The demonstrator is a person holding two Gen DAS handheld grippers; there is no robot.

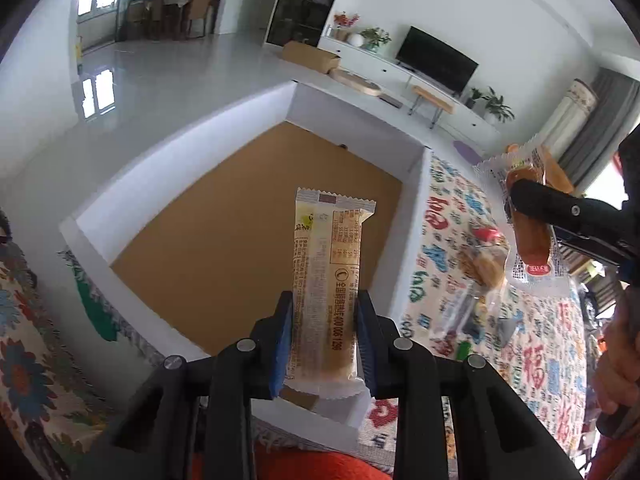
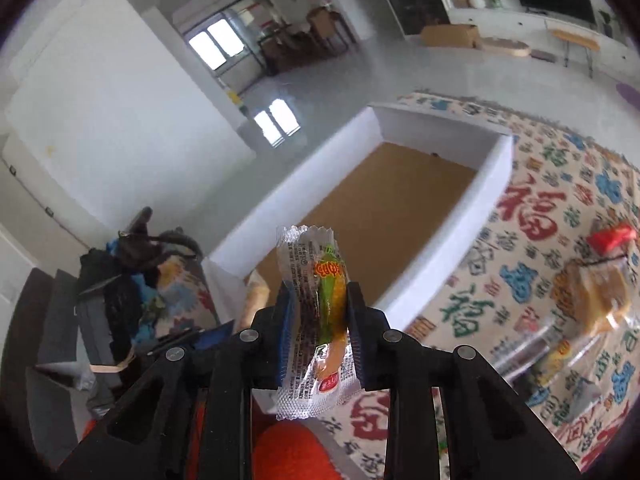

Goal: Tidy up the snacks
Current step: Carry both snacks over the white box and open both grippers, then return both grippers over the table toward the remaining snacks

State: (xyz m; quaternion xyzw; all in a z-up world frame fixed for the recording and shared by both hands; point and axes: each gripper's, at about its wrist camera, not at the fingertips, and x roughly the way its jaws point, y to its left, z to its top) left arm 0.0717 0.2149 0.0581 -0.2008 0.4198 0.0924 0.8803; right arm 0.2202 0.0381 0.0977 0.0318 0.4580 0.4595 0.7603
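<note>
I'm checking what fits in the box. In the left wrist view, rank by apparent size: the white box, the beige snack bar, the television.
1. white box, by far the largest.
2. beige snack bar, gripped close to the camera, so it looks enlarged.
3. television, smallest in view only because it is far off.

A black left claw (image 1: 325, 332) with blue pads (image 1: 280, 344) carries a pale cream and tan wrapped snack bar (image 1: 326, 280) printed with brown text. At three o'clock, the black right claw (image 1: 520, 200) holds a clear packet (image 1: 532, 240) showing orange-brown contents and a red label; the right wrist view adds green and yellow print on that packet. Behind stands a white-walled box (image 1: 416, 200) with a plain tan floor. The worktop cloth (image 1: 552, 360) is cream, patterned with red, blue and green characters. At eight o'clock, a cream fabric (image 1: 24, 360) bears blue and red flowers. At six o'clock sits something bright orange-red (image 1: 312, 468).
</note>
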